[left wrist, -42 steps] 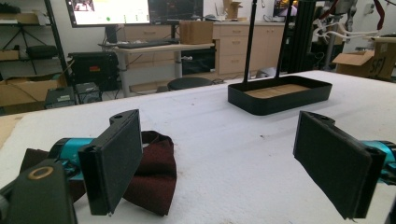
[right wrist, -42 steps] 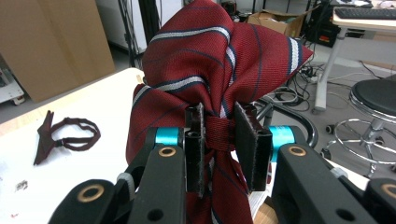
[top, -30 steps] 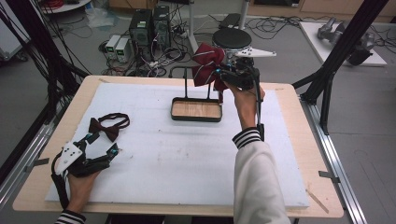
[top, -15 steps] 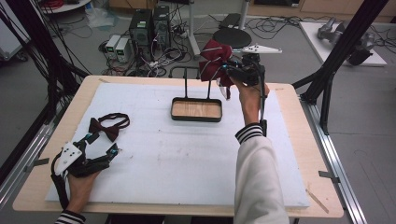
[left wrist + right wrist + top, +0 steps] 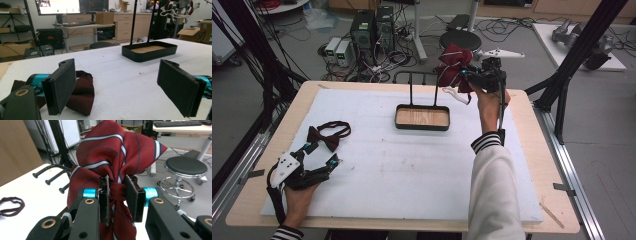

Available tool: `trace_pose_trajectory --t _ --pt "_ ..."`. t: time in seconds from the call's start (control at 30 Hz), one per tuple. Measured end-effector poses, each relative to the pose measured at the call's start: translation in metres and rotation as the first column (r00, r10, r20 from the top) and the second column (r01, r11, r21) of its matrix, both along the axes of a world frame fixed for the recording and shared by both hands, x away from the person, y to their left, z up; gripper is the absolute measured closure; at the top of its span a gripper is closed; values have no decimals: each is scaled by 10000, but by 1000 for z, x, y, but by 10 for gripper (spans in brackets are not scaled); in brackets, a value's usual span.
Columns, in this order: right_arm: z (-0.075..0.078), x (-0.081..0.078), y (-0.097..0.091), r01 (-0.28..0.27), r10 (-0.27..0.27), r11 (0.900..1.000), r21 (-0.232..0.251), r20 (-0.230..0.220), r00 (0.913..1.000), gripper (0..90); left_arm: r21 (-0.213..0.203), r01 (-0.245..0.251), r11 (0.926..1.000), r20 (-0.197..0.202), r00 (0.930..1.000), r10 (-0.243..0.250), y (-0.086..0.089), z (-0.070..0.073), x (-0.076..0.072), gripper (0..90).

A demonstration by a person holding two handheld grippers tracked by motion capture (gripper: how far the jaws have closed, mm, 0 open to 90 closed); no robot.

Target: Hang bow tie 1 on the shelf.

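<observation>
Two grippers: right gripper (image 5: 117,195) clamping striped bow tie (image 5: 112,152), lower tie hidden, left gripper (image 5: 122,85) released.

Black two-jaw left gripper (image 5: 319,159) with flat rectangular pads faced in dark foam-like stuff, teal sleeves where the jaws meet the arms, brass-ringed screw holes on the linkages. White three-cornered plate on top with a few small dark dots, black cable looping off the back. Same build on the right gripper (image 5: 118,195): teal collars, brass-rimmed pivots, chunky black links, black cable trailing down along the forearm. White long sleeves on both arms, with black-and-white striped cuffs (image 5: 488,141).
</observation>
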State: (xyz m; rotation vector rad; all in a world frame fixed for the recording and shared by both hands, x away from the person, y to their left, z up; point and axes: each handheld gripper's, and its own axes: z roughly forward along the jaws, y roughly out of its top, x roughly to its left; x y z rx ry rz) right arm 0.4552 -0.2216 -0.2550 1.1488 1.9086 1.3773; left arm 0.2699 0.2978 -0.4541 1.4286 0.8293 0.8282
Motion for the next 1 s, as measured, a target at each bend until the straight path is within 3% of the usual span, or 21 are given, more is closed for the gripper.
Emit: trace_pose_trajectory --t 0.23,0.53,0.67,0.77,0.83,1.0 --pt "-3 -1 -8 155 -160 9995 -273 -166 9997 742 31 5 10000 -4 10000 -5 0 0 0 160" --pt "-13 3 -20 418 -473 9964 -733 -759 9960 742 60 22 10000 19 10000 -22 0 0 0 160" --pt "-18 0 -21 223 -274 9931 -1155 -424 9987 743 70 32 10000 31 10000 -32 0 0 0 160" --pt "-26 0 -23 130 -212 9895 -1438 -555 9982 742 66 30 10000 34 10000 -30 0 0 0 160" --pt "-29 0 -25 86 -192 9904 -1377 -759 9969 742 65 27 10000 36 10000 -28 0 0 0 160" --pt "-29 0 -24 -133 19 9857 -1679 -684 9977 742 72 26 10000 37 10000 -26 0 0 0 160"
